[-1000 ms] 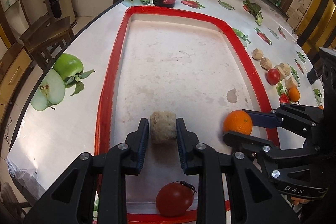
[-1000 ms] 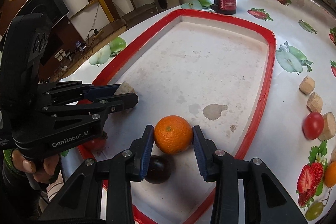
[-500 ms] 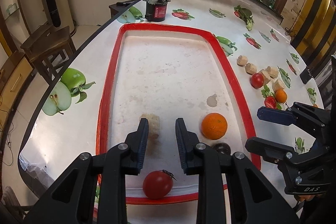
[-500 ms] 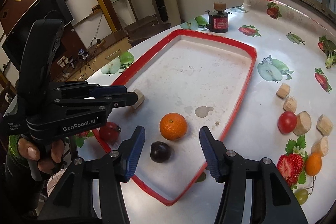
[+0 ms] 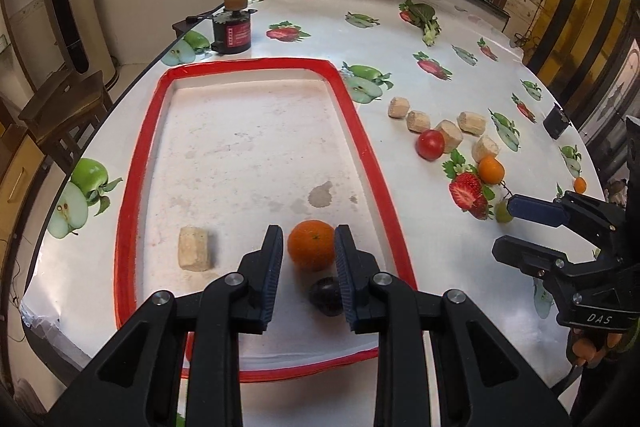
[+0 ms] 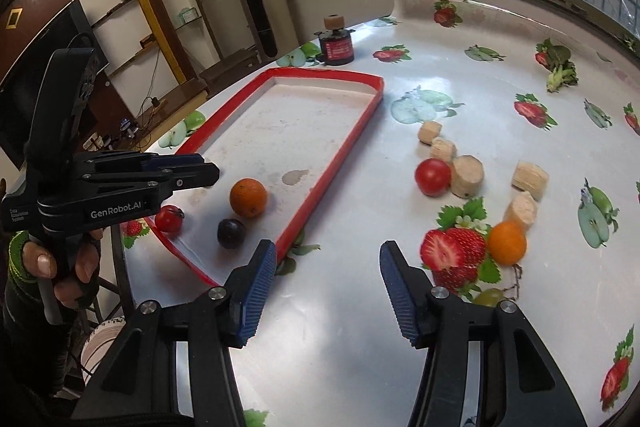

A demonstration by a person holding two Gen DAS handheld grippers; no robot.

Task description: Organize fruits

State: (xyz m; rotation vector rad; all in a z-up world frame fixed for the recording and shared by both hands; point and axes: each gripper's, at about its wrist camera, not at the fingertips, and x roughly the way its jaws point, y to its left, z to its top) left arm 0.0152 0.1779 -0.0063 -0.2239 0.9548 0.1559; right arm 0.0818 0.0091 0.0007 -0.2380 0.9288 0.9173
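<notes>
The right gripper [image 6: 328, 277], jaws spread and empty, hangs over the tabletop [image 6: 340, 347]; the loose small orange [image 6: 507, 242] lies ahead to its right, so it should centre there before pinching. The left gripper [image 5: 307, 267] is narrowly parted, gripping nothing.

left gripper [image 5: 307, 267]: black frame, silver screws, ribbed blue pads, "GenRobot.AI" lettering
right gripper [image 6: 328, 287]: black frame, silver screws, ribbed blue pads, "DAS" marking
left hand [image 6: 52, 267]: dark fingerless glove, green-trimmed cuff
</notes>
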